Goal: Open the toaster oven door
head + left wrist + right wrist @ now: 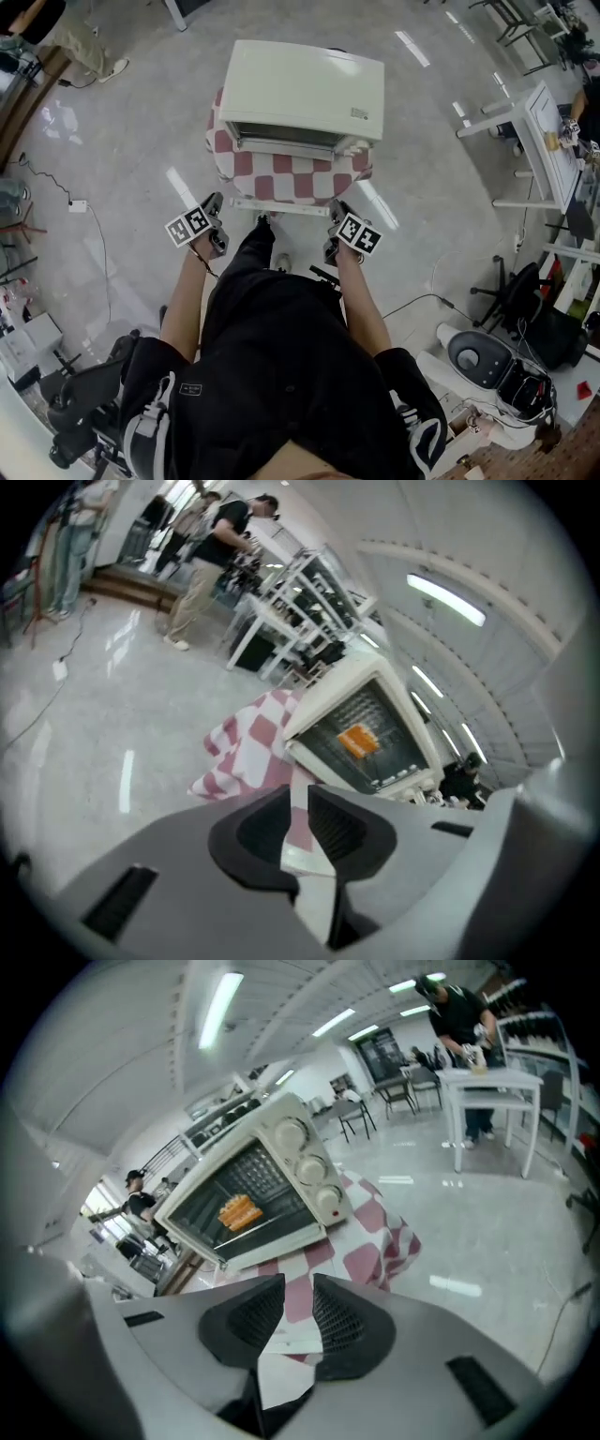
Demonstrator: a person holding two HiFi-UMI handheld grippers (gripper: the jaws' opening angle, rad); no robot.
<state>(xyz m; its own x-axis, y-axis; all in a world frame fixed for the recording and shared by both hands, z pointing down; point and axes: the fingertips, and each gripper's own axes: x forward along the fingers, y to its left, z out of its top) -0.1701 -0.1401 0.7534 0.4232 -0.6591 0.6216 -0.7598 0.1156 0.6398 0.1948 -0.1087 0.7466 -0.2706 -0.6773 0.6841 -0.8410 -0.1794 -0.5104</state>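
A cream toaster oven [305, 94] stands on a small table draped with a red-and-white checked cloth [281, 178]. Its glass door [246, 1206] is closed, with an orange piece of food [237, 1210] behind it and knobs [309, 1171] to the right of the door. My left gripper [214, 208] hovers near the table's front left corner, short of the oven. Its jaws stand slightly apart with nothing between them [298, 808]. My right gripper [336, 214] is near the front right corner, with an empty gap between its jaws [298, 1297]. Neither gripper touches the oven.
The table's white front edge [281, 206] lies just ahead of both grippers. A white table [539, 141] stands at the right, and a black office chair [525, 300] and a round grey appliance [483, 361] sit on the floor. People stand at shelves [300, 602] in the background.
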